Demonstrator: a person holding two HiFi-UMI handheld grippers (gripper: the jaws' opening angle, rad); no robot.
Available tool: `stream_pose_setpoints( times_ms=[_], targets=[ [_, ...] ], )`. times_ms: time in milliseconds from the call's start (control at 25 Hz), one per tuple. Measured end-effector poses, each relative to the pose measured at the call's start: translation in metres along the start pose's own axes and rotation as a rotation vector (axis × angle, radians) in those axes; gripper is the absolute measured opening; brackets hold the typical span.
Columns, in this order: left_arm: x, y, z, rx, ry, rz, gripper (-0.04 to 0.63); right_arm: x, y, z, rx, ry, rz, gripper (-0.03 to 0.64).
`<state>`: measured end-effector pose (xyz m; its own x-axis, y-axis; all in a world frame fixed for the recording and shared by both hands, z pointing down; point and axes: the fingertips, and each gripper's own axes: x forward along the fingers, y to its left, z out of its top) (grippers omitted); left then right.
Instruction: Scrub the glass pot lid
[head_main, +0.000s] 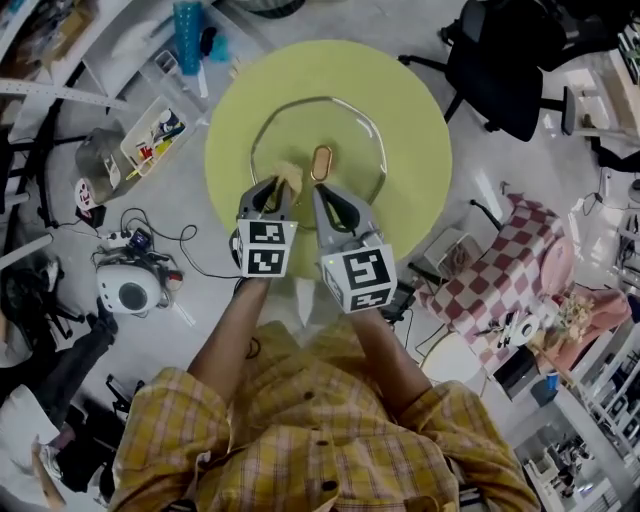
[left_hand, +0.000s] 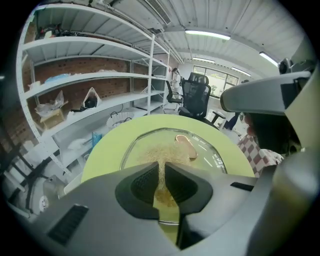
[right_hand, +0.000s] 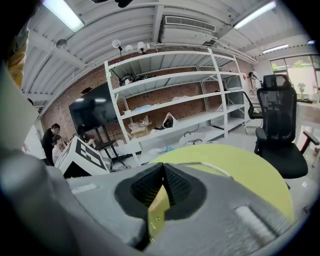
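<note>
The glass pot lid (head_main: 345, 128), pinched by the right claw (head_main: 324, 192), is being scrubbed with the left claw's (head_main: 277, 190) clamped pad (head_main: 290, 175); further strokes seem needed.

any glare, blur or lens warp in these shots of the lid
Head view: even light, sharp, room edges bowed by the wide lens; the glass lid shows mainly as a bright rim. Left gripper view: shelves curve strongly, close jaws look soft, pale streaks of glare on the lid. Right gripper view: ceiling lamps blown out, jaws blurred.
</note>
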<state>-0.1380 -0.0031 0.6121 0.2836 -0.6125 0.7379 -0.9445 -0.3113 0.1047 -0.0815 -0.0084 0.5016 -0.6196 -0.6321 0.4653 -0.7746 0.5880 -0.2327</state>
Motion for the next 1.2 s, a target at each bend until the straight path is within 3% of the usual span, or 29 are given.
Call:
stream_pose_setpoints(
  times_ms=[400, 560, 1200],
  targets=[
    [0.035, -0.017, -0.02, 0.014, 0.072, -0.032, 0.041, 0.007, -0.009, -0.013, 0.005, 0.035, -0.002, -0.003],
    [0.042, -0.014, -0.021, -0.013, 0.093, -0.042, 0.041, 0.006, -0.012, -0.015, 0.007, 0.036, -0.003, -0.003],
    [0.061, -0.007, -0.006, 0.024, 0.105, -0.027, 0.041, 0.007, -0.028, -0.021, 0.019, 0.054, -0.011, -0.003]
  ],
)
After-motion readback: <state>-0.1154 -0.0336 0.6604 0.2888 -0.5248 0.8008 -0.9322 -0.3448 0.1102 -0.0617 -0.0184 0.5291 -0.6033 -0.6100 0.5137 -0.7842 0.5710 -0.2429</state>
